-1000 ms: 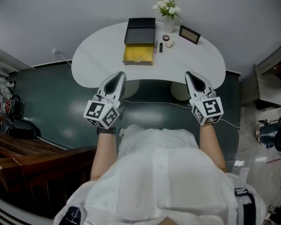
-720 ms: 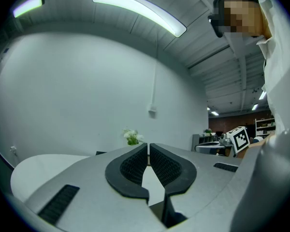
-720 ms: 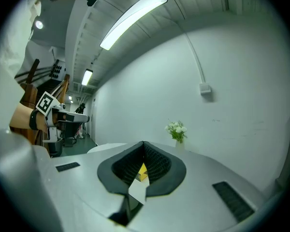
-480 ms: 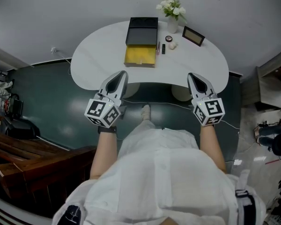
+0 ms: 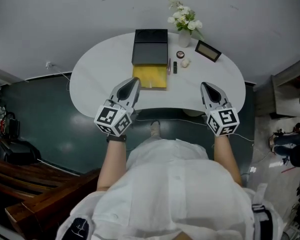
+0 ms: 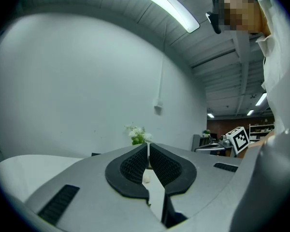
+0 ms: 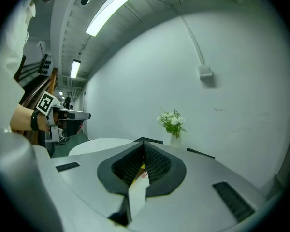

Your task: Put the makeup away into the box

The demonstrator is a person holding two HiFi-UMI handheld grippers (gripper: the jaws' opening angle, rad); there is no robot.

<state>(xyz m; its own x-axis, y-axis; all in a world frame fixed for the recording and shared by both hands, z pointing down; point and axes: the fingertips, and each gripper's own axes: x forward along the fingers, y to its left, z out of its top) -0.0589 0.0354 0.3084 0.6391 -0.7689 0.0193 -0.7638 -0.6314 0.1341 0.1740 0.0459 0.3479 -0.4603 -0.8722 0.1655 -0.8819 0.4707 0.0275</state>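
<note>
A black box (image 5: pixel 150 48) with a yellow inside (image 5: pixel 150 77) sits open on the white table (image 5: pixel 95 74). To its right lie a thin stick (image 5: pixel 169 66), a dark tube (image 5: pixel 174 67), a round compact (image 5: pixel 180 54) and a pale puff (image 5: pixel 185 62). My left gripper (image 5: pixel 135 81) is shut and empty, its tip over the table's near edge just left of the yellow part. My right gripper (image 5: pixel 205 86) is shut and empty, near the front edge, right of the makeup. In the gripper views, the left gripper (image 6: pixel 148 146) and the right gripper (image 7: pixel 144 146) show their pads together.
A vase of white flowers (image 5: pixel 185 20) and a small picture frame (image 5: pixel 208 50) stand at the back of the table by the white wall. The floor around is dark green. Wooden furniture (image 5: pixel 35 184) is at the lower left, and clutter (image 5: pixel 290 139) at the right.
Both grippers have moved forward toward the table and now reach its near edge. The table and box appear closer. Both stay shut.
</note>
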